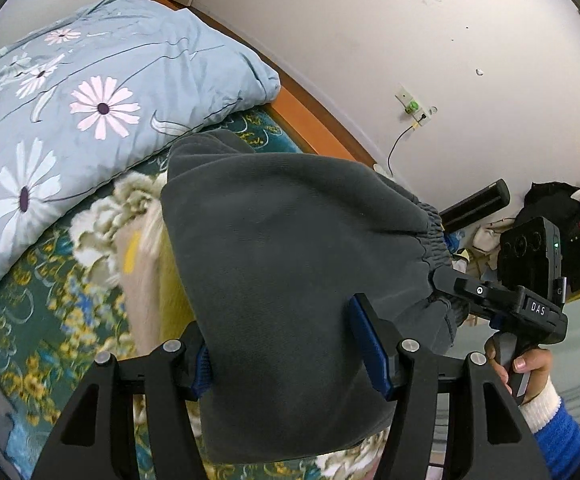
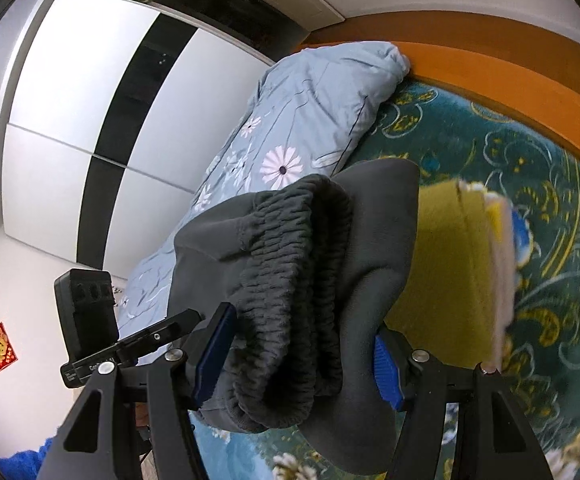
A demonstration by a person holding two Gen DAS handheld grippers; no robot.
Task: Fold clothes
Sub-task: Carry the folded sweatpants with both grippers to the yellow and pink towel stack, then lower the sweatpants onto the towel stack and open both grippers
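Observation:
A folded dark grey pair of sweatpants (image 1: 290, 232) hangs in the air above the bed, gripped from both ends. My left gripper (image 1: 281, 332) is shut on the smooth folded end, its blue pads (image 1: 370, 348) pressing the cloth. My right gripper (image 2: 304, 328) is shut on the end with the gathered elastic waistband (image 2: 290, 248). The right gripper (image 1: 490, 300) also shows at the right of the left wrist view, held by a hand (image 1: 530, 364) in a blue and white sleeve. The left gripper's body (image 2: 89, 320) shows at the left of the right wrist view.
Under the sweatpants lies a stack of folded yellow and beige clothes (image 2: 458, 264) on a teal floral bedspread (image 2: 530, 160). A pale blue flowered duvet (image 1: 69, 100) lies behind. An orange bed frame (image 1: 310, 120) runs along a white wall. White wardrobe doors (image 2: 69, 100) stand at the left.

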